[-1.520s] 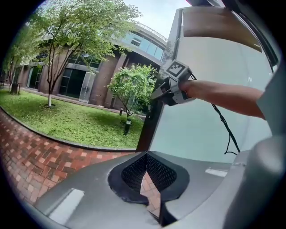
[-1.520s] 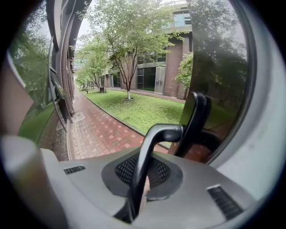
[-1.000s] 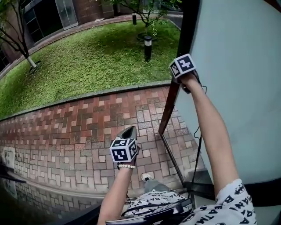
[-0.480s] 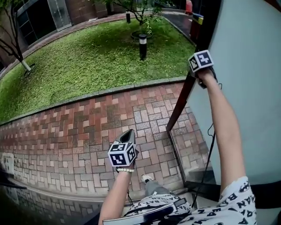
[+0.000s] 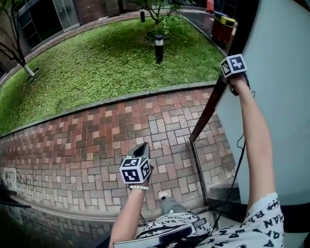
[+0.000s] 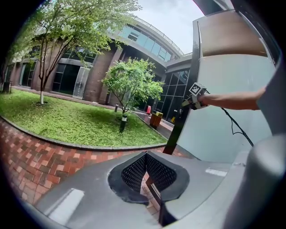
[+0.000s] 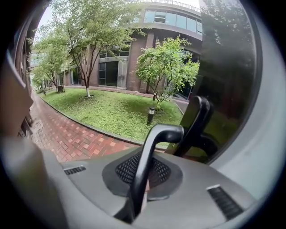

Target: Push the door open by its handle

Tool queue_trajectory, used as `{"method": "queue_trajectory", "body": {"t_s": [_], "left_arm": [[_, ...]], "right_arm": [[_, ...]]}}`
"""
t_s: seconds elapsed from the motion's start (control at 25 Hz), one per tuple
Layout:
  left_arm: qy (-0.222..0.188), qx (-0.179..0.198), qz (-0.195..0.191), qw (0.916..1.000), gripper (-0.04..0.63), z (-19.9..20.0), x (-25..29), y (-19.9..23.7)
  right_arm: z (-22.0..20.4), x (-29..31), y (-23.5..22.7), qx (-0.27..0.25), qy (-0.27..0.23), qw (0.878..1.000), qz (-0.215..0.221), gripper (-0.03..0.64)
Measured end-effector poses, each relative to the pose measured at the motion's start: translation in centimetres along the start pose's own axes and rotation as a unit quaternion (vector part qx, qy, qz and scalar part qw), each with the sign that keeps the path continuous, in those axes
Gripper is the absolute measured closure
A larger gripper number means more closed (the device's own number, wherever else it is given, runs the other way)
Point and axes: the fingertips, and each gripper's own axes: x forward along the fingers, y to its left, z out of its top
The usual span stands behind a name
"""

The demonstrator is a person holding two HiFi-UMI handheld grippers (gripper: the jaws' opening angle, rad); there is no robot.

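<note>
One pale door (image 5: pixel 281 97) fills the right of the head view, dark frame edge (image 5: pixel 208 111) toward the courtyard. It looks partly swung out over the brick paving (image 5: pixel 97 140). Its black lever handle (image 7: pixel 167 134) sits at that edge, at the end of the raised right arm. Right tongs (image 7: pixel 147 176) are clamped shut on the handle, which runs up between the pads. Left tongs (image 6: pixel 145 155) are closed with tips meeting, nothing in them, hanging low and well apart from the door.

Step in hand, judged: pushing the door outward. Push along the swing arc and let the wrist turn with the handle. Hold the clamp firm so the thin lever can't slip out, and don't lever it sideways.

Around: lawn (image 5: pixel 97 63) beyond the paving, tree (image 5: pixel 160 9) at its far side, bin (image 5: pixel 224 26) near the door's far edge, bollard lamp (image 5: pixel 159 47) on the grass. All look well clear of the swing. Cable (image 5: pixel 237 169) dangles under the right arm beside the door, so it could snag. The person's shoe (image 5: pixel 162 195) is near the threshold.
</note>
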Motion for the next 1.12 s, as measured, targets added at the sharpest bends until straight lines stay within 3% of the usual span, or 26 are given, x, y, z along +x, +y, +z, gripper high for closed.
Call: {"method": "queue_trajectory", "body": {"t_s": [0.44,0.6,0.64,0.72,0.88,0.96,1.0,1.04,1.12], "left_arm": [[0.005,-0.003,-0.003,1.0000,0.611,-0.1,-0.2,0.1],[-0.007,0.000,0.002,1.0000,0.611,0.1,-1.3,0.2],[-0.010,0.001,0.005,0.9999,0.611,0.2,-1.8,0.5],[-0.017,0.001,0.013,0.9998,0.611,0.7,-2.8,1.3],[-0.027,-0.003,0.025,0.9993,0.611,0.7,-5.4,2.0],[-0.035,-0.002,0.028,0.9990,0.611,0.6,-7.1,1.7],[-0.039,-0.002,0.030,0.9988,0.611,0.4,-8.1,1.5],[-0.044,-0.002,0.031,0.9986,0.611,0.2,-9.2,1.2],[-0.053,0.001,0.032,0.9981,0.611,-0.4,-11.8,0.5]], "right_arm": [[0.2,0.0,0.2,0.005,0.006,1.000,-0.008,0.611],[-0.4,-0.6,0.2,0.003,0.012,1.000,-0.028,0.577],[-0.5,-1.0,0.3,-0.002,0.010,0.999,-0.034,0.527],[-0.1,-2.2,0.8,-0.013,-0.008,0.999,-0.050,0.468],[1.4,-7.3,1.9,-0.029,-0.082,0.992,-0.092,0.468],[1.9,-10.5,3.5,-0.034,-0.121,0.988,-0.088,0.469],[1.9,-12.0,4.9,-0.032,-0.139,0.987,-0.072,0.492],[1.6,-13.3,6.6,-0.027,-0.156,0.986,-0.052,0.610],[0.5,-15.9,10.1,-0.016,-0.181,0.983,-0.014,0.617]]}}
